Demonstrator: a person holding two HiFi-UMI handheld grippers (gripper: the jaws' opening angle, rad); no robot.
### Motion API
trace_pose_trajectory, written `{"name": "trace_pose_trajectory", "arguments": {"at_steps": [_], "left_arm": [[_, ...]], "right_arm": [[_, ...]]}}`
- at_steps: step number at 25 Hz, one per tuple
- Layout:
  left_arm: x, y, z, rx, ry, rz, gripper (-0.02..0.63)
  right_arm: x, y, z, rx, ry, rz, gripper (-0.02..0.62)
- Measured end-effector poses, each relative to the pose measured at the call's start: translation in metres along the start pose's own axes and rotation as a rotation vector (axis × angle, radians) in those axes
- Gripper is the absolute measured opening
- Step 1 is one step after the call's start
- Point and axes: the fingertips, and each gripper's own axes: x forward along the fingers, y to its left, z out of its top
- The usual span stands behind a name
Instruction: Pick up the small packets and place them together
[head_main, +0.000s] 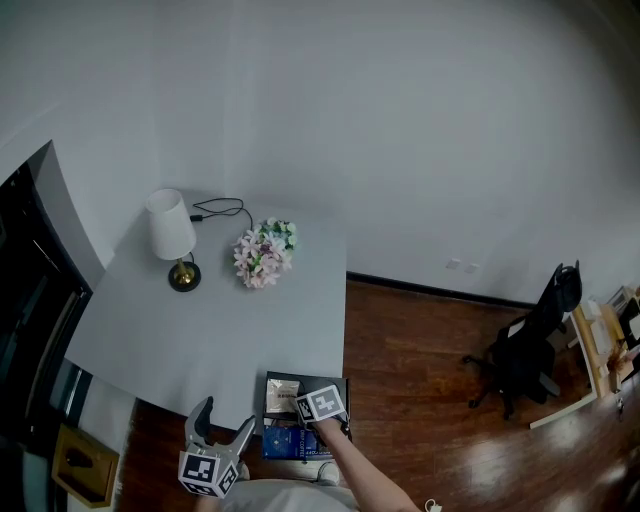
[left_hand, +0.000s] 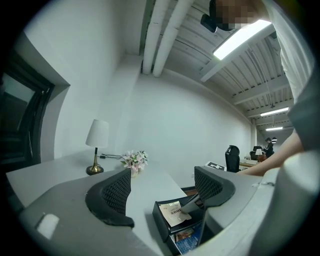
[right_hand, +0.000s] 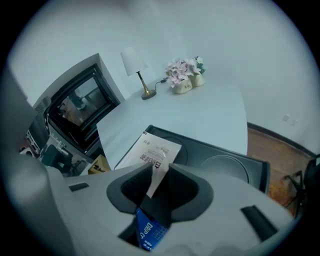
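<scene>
A white printed packet (right_hand: 152, 152) lies tilted in a black tray (right_hand: 225, 160) at the table's near edge. Its near corner sits between the jaws of my right gripper (right_hand: 157, 167), which stand slightly apart and do not press it. Below those jaws shows a blue printed pack (right_hand: 150, 230). From the head view, the right gripper (head_main: 302, 402) reaches over the tray (head_main: 335, 383) and the packet (head_main: 282, 395). My left gripper (head_main: 222, 425) hangs left of the tray, open and empty. In the left gripper view, its jaws (left_hand: 164, 189) frame the tray (left_hand: 161, 222) and the packet (left_hand: 175, 212).
A grey table (head_main: 220, 320) carries a white lamp (head_main: 172, 235) with its cord and a flower bunch (head_main: 265, 252) at the far side. A blue box (head_main: 290, 440) lies below the tray. An office chair (head_main: 530, 345) stands on the wooden floor to the right.
</scene>
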Motion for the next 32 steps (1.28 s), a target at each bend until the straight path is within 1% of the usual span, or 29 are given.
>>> {"name": "trace_pose_trajectory", "arguments": {"at_steps": [1,2,3,5,8,12,15,16,17,19,21,23,24,26,28,29,32], "left_arm": [[0.000,0.000,0.000,-0.001,-0.001,0.000,0.388],[0.001,-0.001,0.001,-0.001,-0.002,-0.002,0.388],[0.002,-0.002,0.001,-0.003,-0.002,-0.007,0.388],[0.004,-0.005,0.000,-0.015,0.000,-0.027,0.388],[0.008,-0.014,0.005,-0.031,-0.011,-0.062,0.388],[0.018,-0.022,0.016,-0.015,-0.030,-0.093,0.388],[0.026,-0.024,0.023,0.001,-0.039,-0.099,0.388],[0.028,-0.025,0.025,0.013,-0.042,-0.100,0.388],[0.030,-0.027,0.028,0.026,-0.045,-0.099,0.388],[0.031,-0.031,0.033,0.050,-0.058,-0.095,0.397],[0.031,-0.035,0.039,0.064,-0.081,-0.091,0.410],[0.030,-0.038,0.045,0.070,-0.105,-0.093,0.428],[0.029,-0.039,0.047,0.071,-0.114,-0.094,0.431],[0.029,-0.040,0.046,0.063,-0.111,-0.092,0.444],[0.030,-0.039,0.041,0.064,-0.079,-0.093,0.445],[0.031,-0.040,0.039,0.073,-0.061,-0.096,0.445],[0.032,-0.041,0.037,0.083,-0.052,-0.102,0.445]], "right_arm": [[-0.001,0.000,0.002,-0.006,-0.009,-0.004,0.175],[-0.004,0.002,0.004,-0.011,-0.026,0.000,0.275],[-0.008,0.004,0.008,-0.017,-0.052,0.007,0.299],[-0.025,0.007,0.020,-0.058,-0.141,0.000,0.299],[-0.064,0.007,0.045,-0.157,-0.369,-0.044,0.299],[-0.139,0.010,0.074,-0.150,-0.721,-0.017,0.299],[-0.198,0.013,0.083,-0.151,-0.953,0.007,0.305],[-0.215,0.014,0.082,-0.157,-1.011,0.010,0.391],[-0.230,0.015,0.079,-0.174,-1.053,0.001,0.425],[-0.251,0.019,0.069,-0.243,-1.097,-0.054,0.425],[-0.266,0.022,0.058,-0.318,-1.118,-0.142,0.425],[-0.279,0.023,0.047,-0.336,-1.131,-0.207,0.425],[-0.282,0.023,0.042,-0.327,-1.130,-0.215,0.425],[-0.281,0.022,0.032,-0.306,-1.105,-0.192,0.423],[-0.274,0.022,0.024,-0.312,-1.054,-0.159,0.414],[-0.270,0.022,0.020,-0.324,-1.023,-0.144,0.386],[-0.249,0.022,0.008,-0.373,-0.897,-0.088,0.385]]}}
